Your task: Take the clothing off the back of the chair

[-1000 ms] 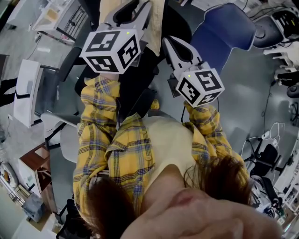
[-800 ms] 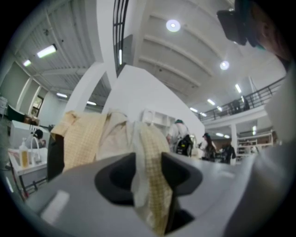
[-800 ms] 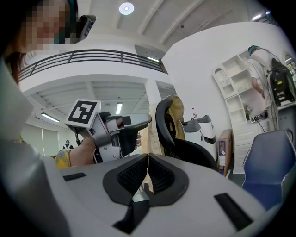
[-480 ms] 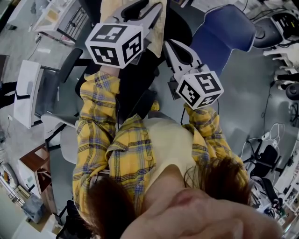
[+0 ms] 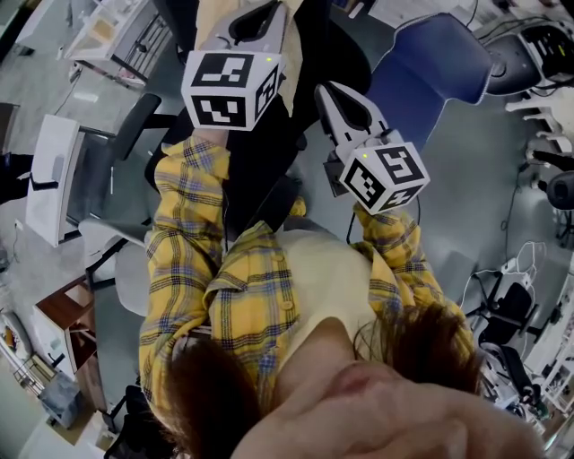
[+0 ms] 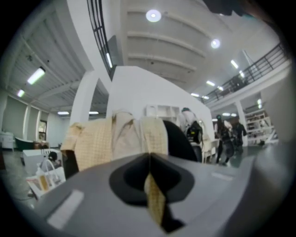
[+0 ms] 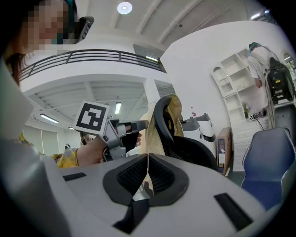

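Observation:
A cream, tan-checked piece of clothing (image 6: pixel 118 139) (image 5: pixel 298 49) hangs over the back of a black office chair (image 7: pixel 182 143) (image 5: pixel 260 143). My left gripper (image 6: pixel 149 158) (image 5: pixel 260 16) points level at it. Its jaws have just been closing and now stand shut on a fold of the clothing, with a cream strip (image 6: pixel 155 201) pinched in the seam. My right gripper (image 7: pixel 148 158) (image 5: pixel 328 85) is at the chair back's right edge. It is shut too, and a thin pale strip of the cloth runs down into its seam. The left gripper's cube (image 7: pixel 91 118) shows across the chair.
A blue chair (image 5: pixel 432 70) (image 7: pixel 270 159) stands right of the black one. A white desk (image 5: pixel 49 175) and shelving are at the left, more equipment (image 5: pixel 538 45) at the far right. People (image 6: pixel 226 134) stand in the background hall.
The left gripper's jaws have gone from spread to shut on the cloth. Its cube rolled and shifted slightly right. The right gripper has not moved.

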